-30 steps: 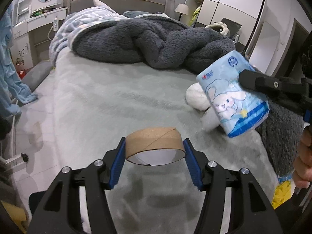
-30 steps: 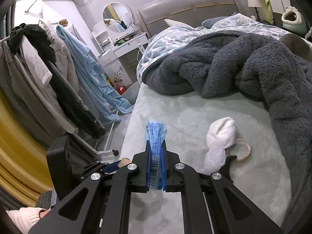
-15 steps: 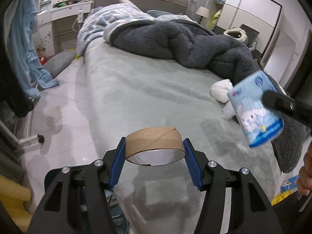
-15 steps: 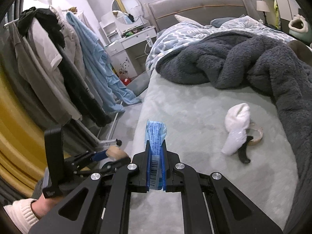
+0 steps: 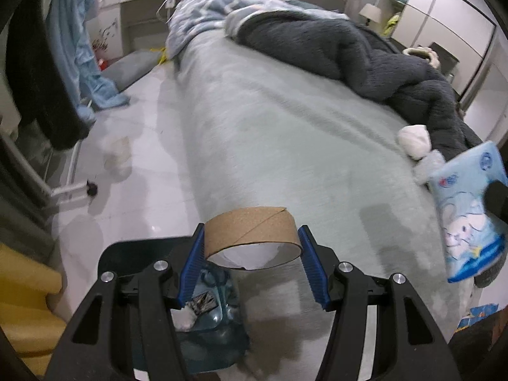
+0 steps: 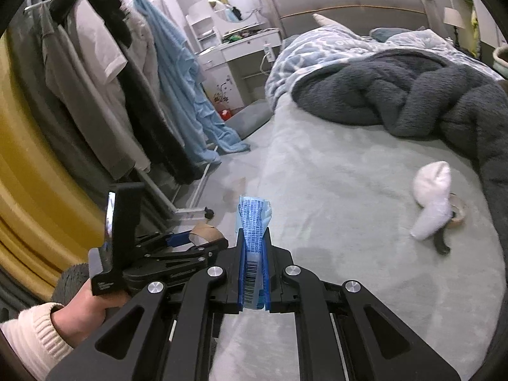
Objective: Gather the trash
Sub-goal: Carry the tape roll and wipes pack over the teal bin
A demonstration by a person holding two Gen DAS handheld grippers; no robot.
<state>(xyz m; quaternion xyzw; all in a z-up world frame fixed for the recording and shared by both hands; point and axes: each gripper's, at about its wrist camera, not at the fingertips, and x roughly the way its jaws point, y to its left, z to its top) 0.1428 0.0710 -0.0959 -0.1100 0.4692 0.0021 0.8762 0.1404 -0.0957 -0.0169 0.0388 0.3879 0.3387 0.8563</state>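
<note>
My left gripper (image 5: 250, 250) is shut on a brown cardboard tube (image 5: 250, 227), held crosswise between the blue pads over the near edge of the bed. Below it on the floor stands a bin (image 5: 203, 320) with a blue liner and some scraps inside. My right gripper (image 6: 253, 273) is shut on a flat blue tissue packet (image 6: 252, 222); in the left wrist view the packet (image 5: 466, 216) shows a cartoon print at the right edge. The left gripper (image 6: 190, 244) with its tube appears left of the right one, held by a hand in a cream sleeve (image 6: 35, 339).
A grey-green bed (image 6: 349, 190) carries a dark fluffy blanket (image 6: 412, 104), a white sock (image 6: 431, 197) and a tape roll (image 6: 457, 214). A clothes rack with hanging garments (image 6: 104, 95) stands on the left over the pale floor (image 5: 133, 165). A yellow surface (image 5: 22, 301) lies at the near left.
Both grippers have swung left, away from the middle of the bed toward its edge and the floor. The bin has come into view under the left gripper. Both grips are unchanged.
</note>
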